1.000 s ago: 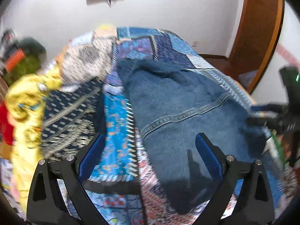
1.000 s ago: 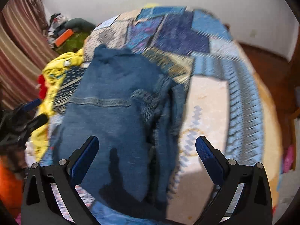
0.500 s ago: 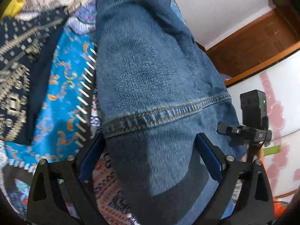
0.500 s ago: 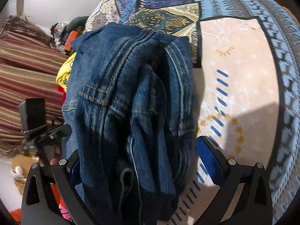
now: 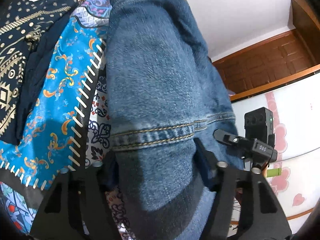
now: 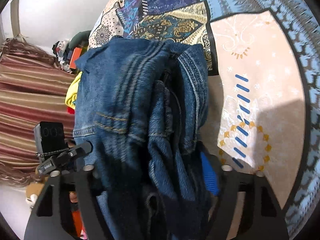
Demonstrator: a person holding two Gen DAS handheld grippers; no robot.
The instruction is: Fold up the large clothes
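Note:
A folded blue denim garment (image 5: 160, 70) lies lengthwise on the patchwork bedspread (image 5: 60, 100). My left gripper (image 5: 156, 152) straddles its near end just below a stitched seam; the jaws are closing and both fingers dig into the cloth. In the right wrist view the denim (image 6: 124, 92) shows its bunched, layered edge. My right gripper (image 6: 148, 158) is closing around that bundle, with the blue pad (image 6: 209, 176) pressed to its right side and the left finger hidden behind fabric. Each view shows the other gripper's tip at the denim's far side.
A dark gold-patterned cloth (image 5: 16, 50) lies left of the denim. A yellow garment (image 6: 73, 92) and a clutter pile sit by a striped curtain (image 6: 30, 100). Bare peach bedspread (image 6: 260, 60) spreads to the right. A wooden door (image 5: 270, 60) stands beyond the bed.
Both grippers dropped and tilted down onto the near end of the denim. Their jaws then narrowed from wide open until they squeeze the fabric between them.

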